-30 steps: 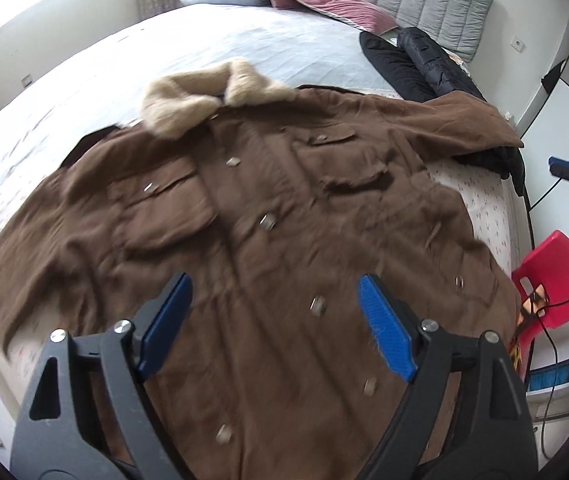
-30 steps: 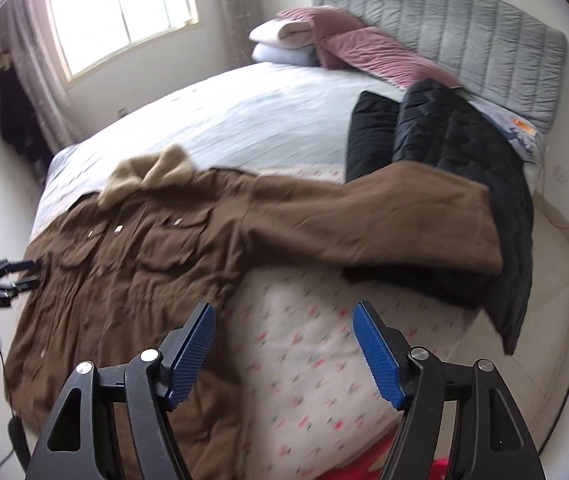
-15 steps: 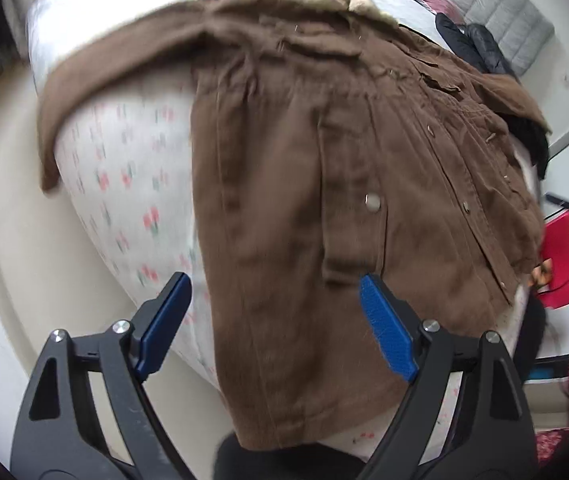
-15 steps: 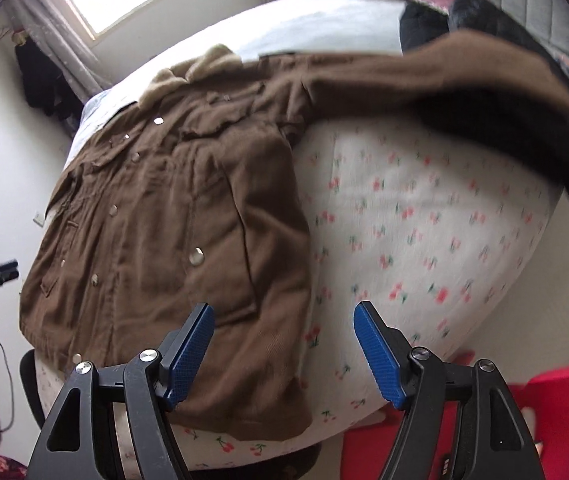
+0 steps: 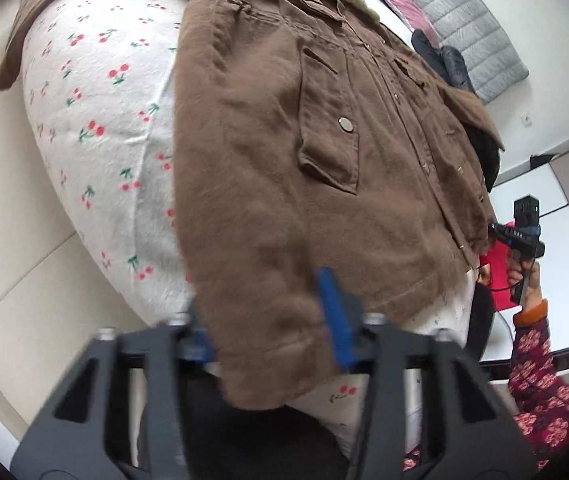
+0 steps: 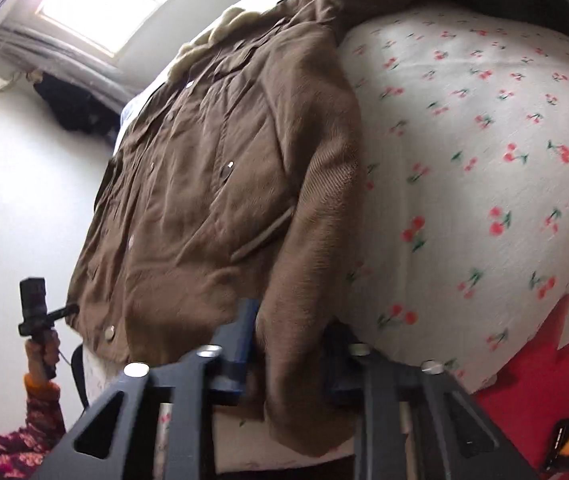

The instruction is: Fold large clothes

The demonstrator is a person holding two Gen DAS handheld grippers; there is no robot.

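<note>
We see the brown coat [image 5: 284, 152] spread across the cherry-print bed [image 5: 96, 128], filling the middle of both frames with its hem hanging over the mattress edge at the bottom. Our left gripper [image 5: 268, 332] reaches in from the lower centre, fingers closed onto the hem corner. Our right gripper [image 6: 288, 344] comes in likewise at lower centre, its blue pads [image 6: 244, 336] pinching the other hem corner. A red stool [image 6: 540, 392] sits lower right.

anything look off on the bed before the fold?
Mostly fine. The brown coat lies flat, buttoned. One oddity: its far sleeve rests on a black jacket instead of the cherry-print sheet. Both grippers grip the hem corners.
</note>
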